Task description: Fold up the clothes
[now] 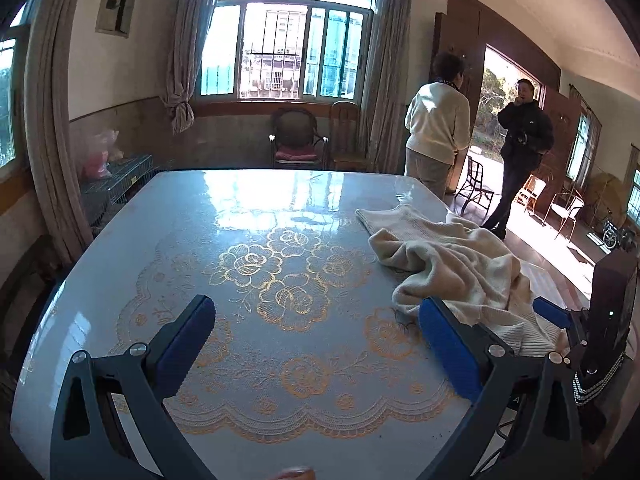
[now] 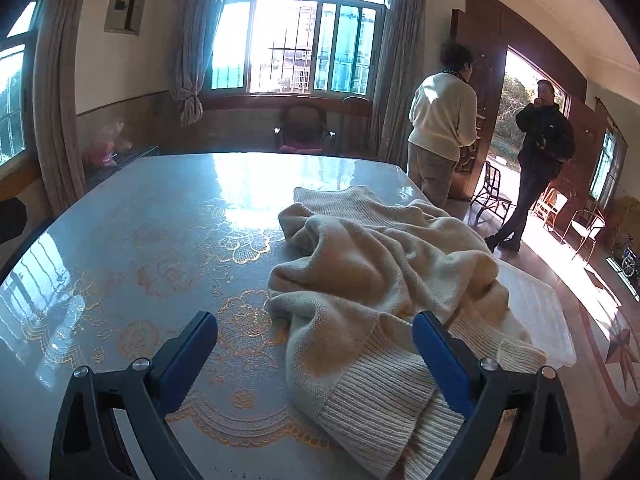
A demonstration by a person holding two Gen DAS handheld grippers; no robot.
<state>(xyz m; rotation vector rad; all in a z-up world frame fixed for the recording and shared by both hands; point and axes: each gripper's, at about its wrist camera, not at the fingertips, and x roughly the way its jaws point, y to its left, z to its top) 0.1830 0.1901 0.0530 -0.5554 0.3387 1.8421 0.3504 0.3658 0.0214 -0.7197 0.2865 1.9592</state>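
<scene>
A cream knit sweater (image 2: 372, 276) lies crumpled in a heap on the right side of the table (image 2: 120, 240). Its ribbed hem lies nearest me, between the right gripper's fingers. My right gripper (image 2: 316, 336) is open and empty, just above the sweater's near edge. In the left wrist view the sweater (image 1: 452, 264) lies to the right. My left gripper (image 1: 316, 320) is open and empty over the bare tabletop (image 1: 160, 240), left of the sweater. The right gripper's blue finger (image 1: 554, 312) shows at the far right, beside the sweater.
The table carries a glossy grey cloth with gold flower lace. A clear plastic bin lid (image 2: 532, 308) lies under the sweater's right side at the table edge. Two people (image 2: 440, 128) stand by the open door at the right. Chairs (image 2: 304, 132) stand under the window.
</scene>
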